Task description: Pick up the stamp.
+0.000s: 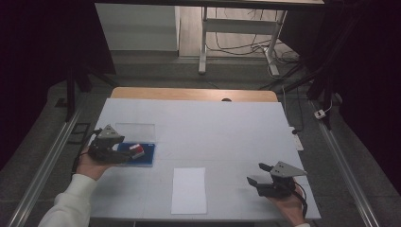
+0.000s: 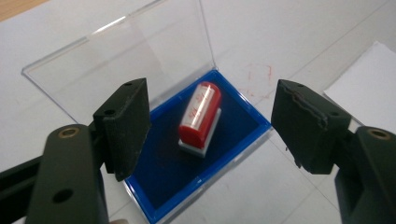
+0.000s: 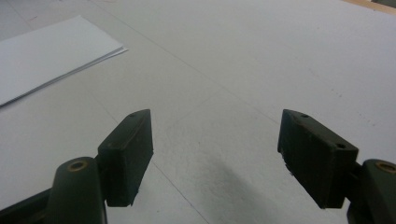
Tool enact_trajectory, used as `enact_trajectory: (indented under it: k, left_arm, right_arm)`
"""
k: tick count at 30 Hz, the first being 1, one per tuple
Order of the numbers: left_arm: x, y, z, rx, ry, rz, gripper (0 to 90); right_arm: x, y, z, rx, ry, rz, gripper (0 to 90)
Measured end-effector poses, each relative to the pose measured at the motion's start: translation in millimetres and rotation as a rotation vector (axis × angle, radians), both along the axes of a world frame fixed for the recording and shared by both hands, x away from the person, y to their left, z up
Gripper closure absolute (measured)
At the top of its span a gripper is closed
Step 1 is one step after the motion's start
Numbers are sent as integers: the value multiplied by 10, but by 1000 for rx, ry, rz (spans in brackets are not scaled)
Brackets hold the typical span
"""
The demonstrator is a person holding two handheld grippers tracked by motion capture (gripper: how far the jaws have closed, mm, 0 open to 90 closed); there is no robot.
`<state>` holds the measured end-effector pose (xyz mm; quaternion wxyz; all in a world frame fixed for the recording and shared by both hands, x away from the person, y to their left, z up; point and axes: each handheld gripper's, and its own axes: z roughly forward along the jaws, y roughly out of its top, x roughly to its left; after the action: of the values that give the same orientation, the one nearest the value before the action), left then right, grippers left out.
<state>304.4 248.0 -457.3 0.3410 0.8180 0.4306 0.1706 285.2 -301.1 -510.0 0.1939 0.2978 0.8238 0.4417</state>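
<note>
A red stamp (image 2: pixel 200 115) with a white base lies on its side on the dark blue pad of a blue ink-pad case (image 2: pixel 243 114). The case's clear lid (image 2: pixel 126 56) is folded back flat on the table. My left gripper (image 2: pixel 212 126) hovers just short of the stamp, jaws wide open on either side of it. In the high view the left gripper (image 1: pixel 124 150) sits at the left of the table beside the case (image 1: pixel 147 156) and stamp (image 1: pixel 137 150). My right gripper (image 1: pixel 258 173) rests open and empty near the front right; its fingers (image 3: pixel 128 154) frame bare table.
A white sheet of paper (image 1: pixel 189 190) lies at the front middle of the white table (image 1: pixel 213 127); its corner (image 3: pixel 51 51) shows in the right gripper view. Faint red ink marks (image 2: pixel 259 77) stain the table past the case. Rails run along both table sides.
</note>
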Motion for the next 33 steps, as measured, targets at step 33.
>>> enact_trajectory:
  k: [33]
  left_arm:
    - [259,-151,-228,117,83,-54,508]
  right_arm:
    - [11,-10,-32,-20,11,0,268]
